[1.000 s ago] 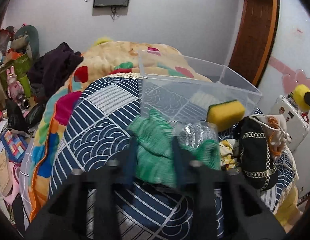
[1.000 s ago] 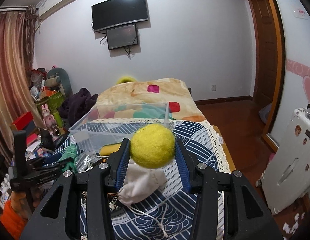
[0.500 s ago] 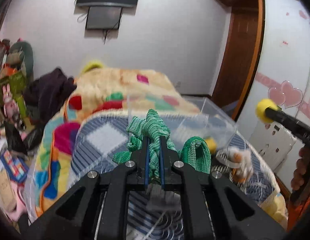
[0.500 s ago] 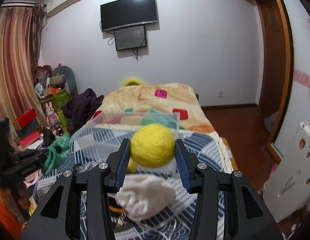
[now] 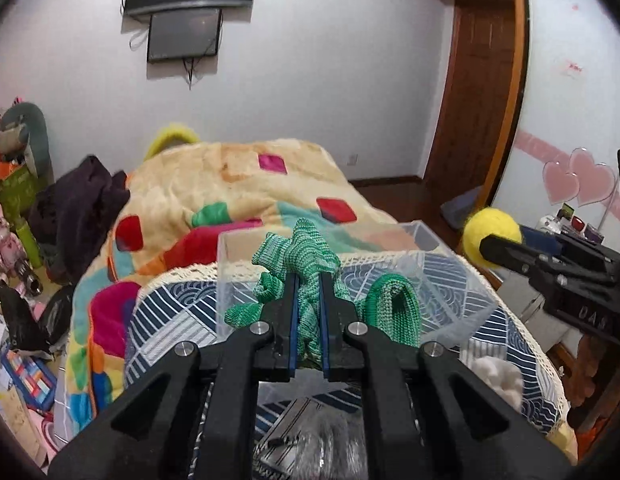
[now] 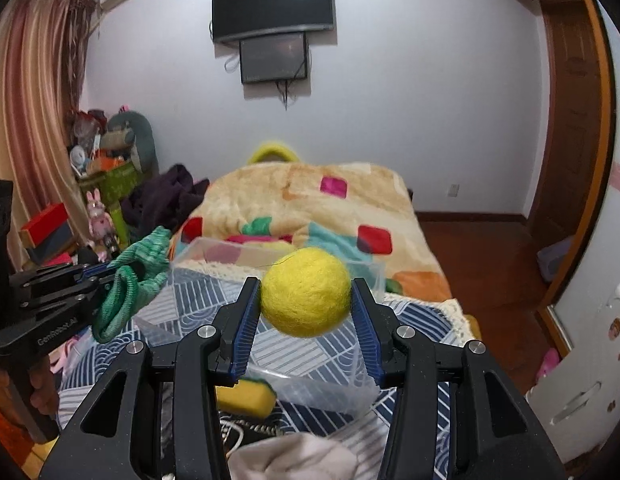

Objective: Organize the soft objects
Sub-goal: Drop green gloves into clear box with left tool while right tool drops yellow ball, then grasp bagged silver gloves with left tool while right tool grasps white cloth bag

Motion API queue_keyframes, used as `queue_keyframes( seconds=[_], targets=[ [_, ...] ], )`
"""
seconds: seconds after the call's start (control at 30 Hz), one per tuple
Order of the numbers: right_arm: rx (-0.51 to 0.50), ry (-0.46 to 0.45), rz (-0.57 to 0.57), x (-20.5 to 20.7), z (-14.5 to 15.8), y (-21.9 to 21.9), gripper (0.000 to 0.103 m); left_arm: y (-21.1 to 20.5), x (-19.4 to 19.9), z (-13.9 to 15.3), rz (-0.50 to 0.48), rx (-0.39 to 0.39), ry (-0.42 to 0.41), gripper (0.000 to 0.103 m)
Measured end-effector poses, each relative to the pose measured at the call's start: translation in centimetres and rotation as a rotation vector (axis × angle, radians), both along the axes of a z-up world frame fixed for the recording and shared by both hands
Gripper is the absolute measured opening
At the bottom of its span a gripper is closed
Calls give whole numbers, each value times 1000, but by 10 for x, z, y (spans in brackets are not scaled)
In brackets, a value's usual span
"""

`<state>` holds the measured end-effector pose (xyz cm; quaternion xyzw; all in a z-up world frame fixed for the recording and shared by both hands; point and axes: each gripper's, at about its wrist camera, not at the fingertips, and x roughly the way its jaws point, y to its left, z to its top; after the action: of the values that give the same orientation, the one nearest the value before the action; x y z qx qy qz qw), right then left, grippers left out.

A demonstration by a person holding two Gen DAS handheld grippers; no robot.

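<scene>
My left gripper (image 5: 308,280) is shut on a green knitted cloth (image 5: 306,252) and holds it in the air in front of the clear plastic box (image 5: 425,236) on the bed. The cloth also shows in the right wrist view (image 6: 138,276), hanging from the left gripper (image 6: 128,270). My right gripper (image 6: 306,288) is shut on a yellow felt ball (image 6: 306,292), held above the box (image 6: 365,372). The ball shows at the right in the left wrist view (image 5: 491,232).
A yellow sponge (image 6: 246,398), a white cloth (image 6: 302,460) and a dark item with cord lie on the blue patterned cover (image 6: 270,344) below. A crinkled plastic bag (image 5: 321,440) lies near. A patchwork blanket (image 5: 230,184) covers the far bed. Clutter stands at the left.
My left gripper closed on the green cloth and lifted it off the bed to box height. My right gripper kept the yellow ball and rose slightly toward the box.
</scene>
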<state>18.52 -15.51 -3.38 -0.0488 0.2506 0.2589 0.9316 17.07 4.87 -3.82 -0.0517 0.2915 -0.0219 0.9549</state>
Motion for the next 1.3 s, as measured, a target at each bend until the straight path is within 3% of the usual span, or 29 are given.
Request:
queue_keyframes(
  seconds=[0.27,0.53,0.67,0.73,0.8,0.9,1.03,1.17,1.3],
  targets=[
    [-129,114,24,22,-36,17,43,-5,42,-30,-3,24,111,8],
    [-210,199,45,35,-50,20,43,-6,63,-50,-8,0,202,11],
    [-206,193,39,29,-48,16,46,-9,58,-51,-17,8,209,27],
    [-192,192,38,31,-46,16,62,-10,54,-47,-20,9,198,34],
    [-183,173,27,27,-43,13,69,-12,47,-42,-18,21,174,46],
    [-193,142,21,25,-37,14,70,-13,36,-31,-27,28,139,50],
    [-183,87,17,17,-24,13,81,-12,15,-13,-28,15,78,61],
    [-156,19,10,-1,-10,10,83,-14,-11,5,-25,28,10,71],
    [-136,-50,3,-22,0,4,88,-16,-37,15,-10,58,-48,88]
  ],
)
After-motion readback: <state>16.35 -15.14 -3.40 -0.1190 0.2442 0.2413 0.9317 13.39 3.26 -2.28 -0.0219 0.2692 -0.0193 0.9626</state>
